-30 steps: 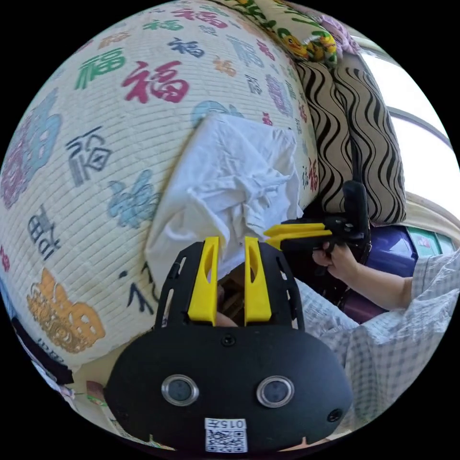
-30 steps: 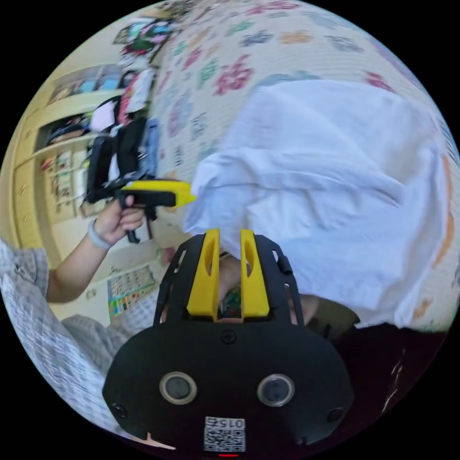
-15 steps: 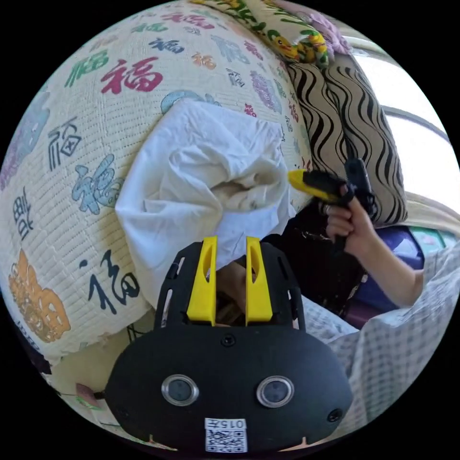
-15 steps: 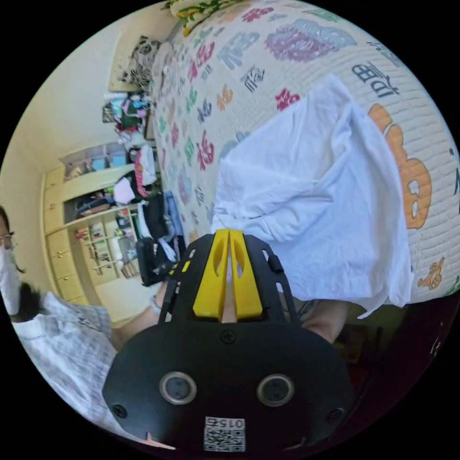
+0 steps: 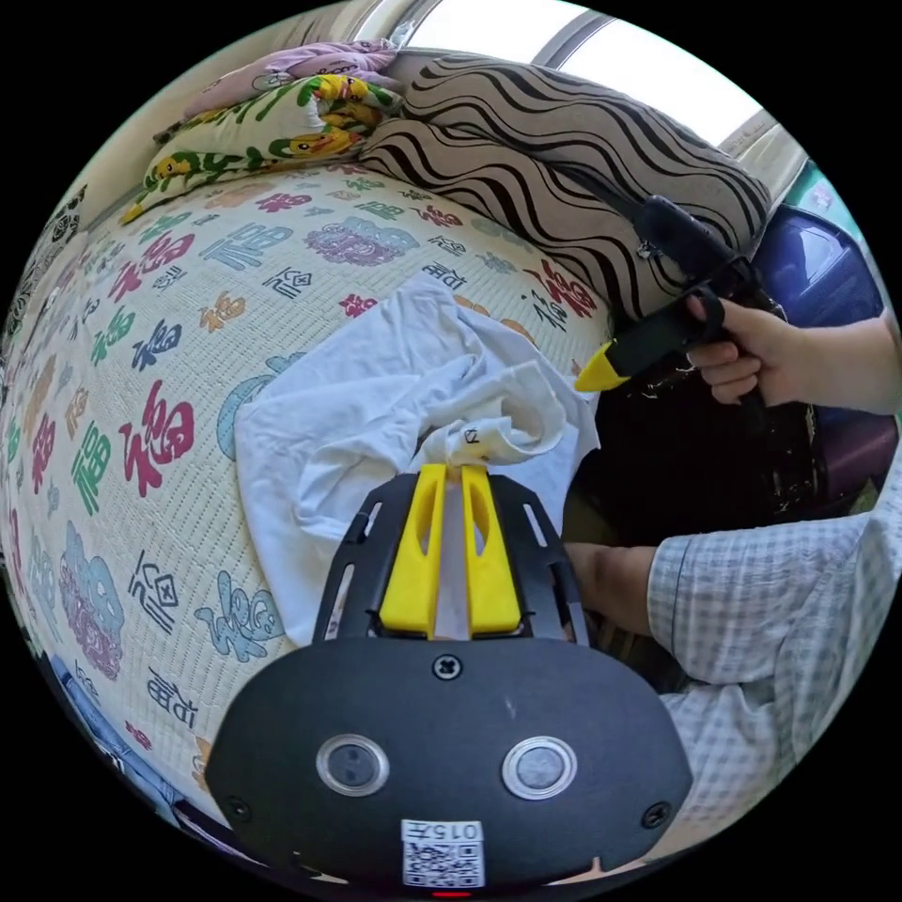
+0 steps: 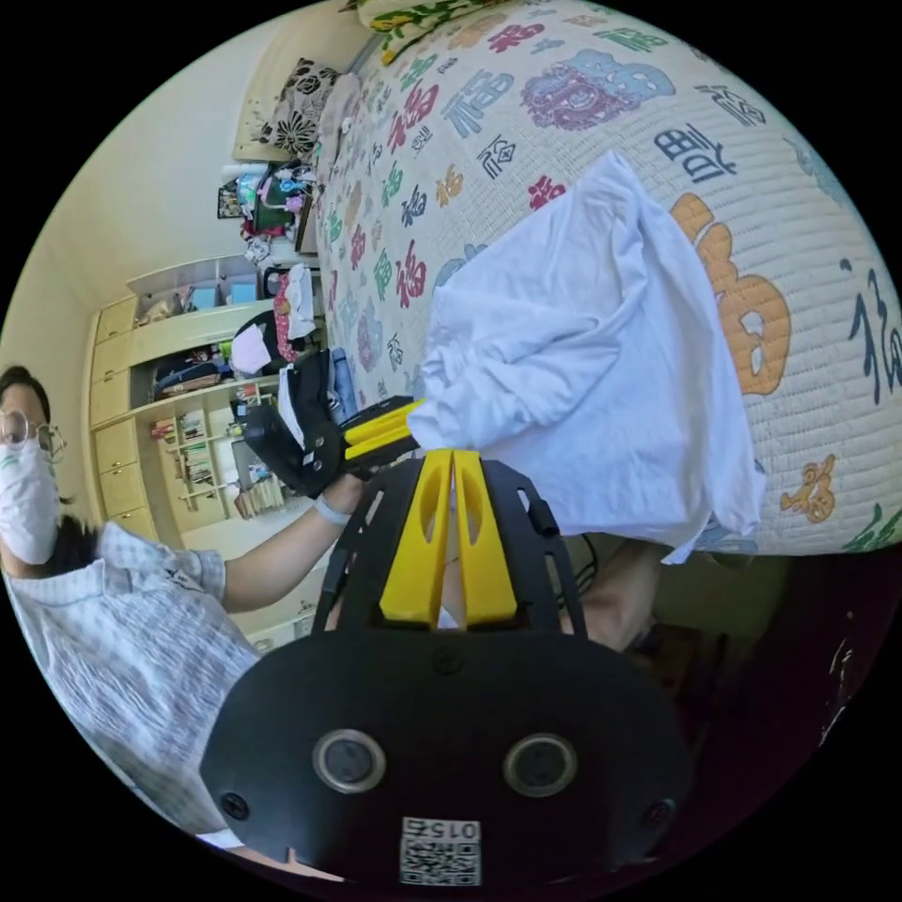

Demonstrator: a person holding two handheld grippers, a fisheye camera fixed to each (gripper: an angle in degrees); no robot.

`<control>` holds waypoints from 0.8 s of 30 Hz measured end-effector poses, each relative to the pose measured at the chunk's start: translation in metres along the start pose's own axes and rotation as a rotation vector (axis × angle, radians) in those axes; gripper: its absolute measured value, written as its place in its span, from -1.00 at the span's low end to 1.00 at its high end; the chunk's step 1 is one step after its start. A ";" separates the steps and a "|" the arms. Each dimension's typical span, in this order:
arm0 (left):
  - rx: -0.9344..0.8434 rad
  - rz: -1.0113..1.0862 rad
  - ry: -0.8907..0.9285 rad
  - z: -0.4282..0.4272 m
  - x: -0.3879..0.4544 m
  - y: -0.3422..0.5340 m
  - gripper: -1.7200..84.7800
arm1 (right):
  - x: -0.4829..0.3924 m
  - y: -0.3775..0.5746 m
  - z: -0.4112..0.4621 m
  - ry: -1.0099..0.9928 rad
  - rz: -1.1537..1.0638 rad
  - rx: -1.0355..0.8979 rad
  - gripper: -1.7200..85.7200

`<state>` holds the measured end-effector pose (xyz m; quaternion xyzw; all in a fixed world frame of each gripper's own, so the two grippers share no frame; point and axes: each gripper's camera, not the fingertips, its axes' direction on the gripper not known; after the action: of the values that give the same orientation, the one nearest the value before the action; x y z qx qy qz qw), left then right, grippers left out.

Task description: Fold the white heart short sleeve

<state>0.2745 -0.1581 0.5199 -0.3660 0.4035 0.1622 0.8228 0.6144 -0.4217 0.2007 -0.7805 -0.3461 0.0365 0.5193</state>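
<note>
We see the crumpled white cotton shirt (image 5: 395, 395) lying at the near edge of the cream quilted bedspread (image 5: 141, 376) printed with coloured characters, its hem hanging over the side. Our left gripper (image 5: 452, 470) pinches the collar area, jaws pressed together on cloth. Our right gripper (image 6: 453, 458) likewise clamps a bunched fold. Open bedspread lies beyond. Any heart print is hidden.

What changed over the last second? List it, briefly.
The left gripper, open a second ago, has closed on the shirt at its collar. The right gripper has also gone from open to shut, at the shirt's edge; whether it grips cloth is unclear. The shirt still lies bunched on the bed.
</note>
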 end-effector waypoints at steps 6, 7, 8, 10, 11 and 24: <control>0.010 -0.052 0.004 -0.021 0.010 0.005 -0.92 | -0.023 -0.012 0.022 0.166 -0.042 -0.070 -0.74; 0.008 -0.057 0.007 -0.024 0.010 0.005 -0.92 | -0.023 -0.012 0.029 0.219 -0.042 -0.080 -0.77; 0.009 -0.065 0.009 -0.029 0.011 0.005 -0.91 | -0.022 -0.011 0.032 0.225 -0.040 -0.081 -0.79; 0.013 -0.076 0.010 -0.038 0.013 0.004 -0.88 | -0.016 -0.009 0.043 0.108 -0.022 -0.111 -0.88; 0.015 -0.082 -0.003 -0.046 0.013 0.002 -0.85 | -0.016 -0.007 0.044 0.079 -0.024 -0.114 -0.89; -0.044 -0.414 0.245 -0.129 -0.005 -0.025 -0.97 | -0.084 0.105 -0.016 -0.080 0.023 0.087 -0.97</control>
<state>0.2150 -0.2699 0.4833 -0.4756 0.4129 -0.0466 0.7753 0.6097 -0.5061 0.0950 -0.7591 -0.3556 0.0884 0.5380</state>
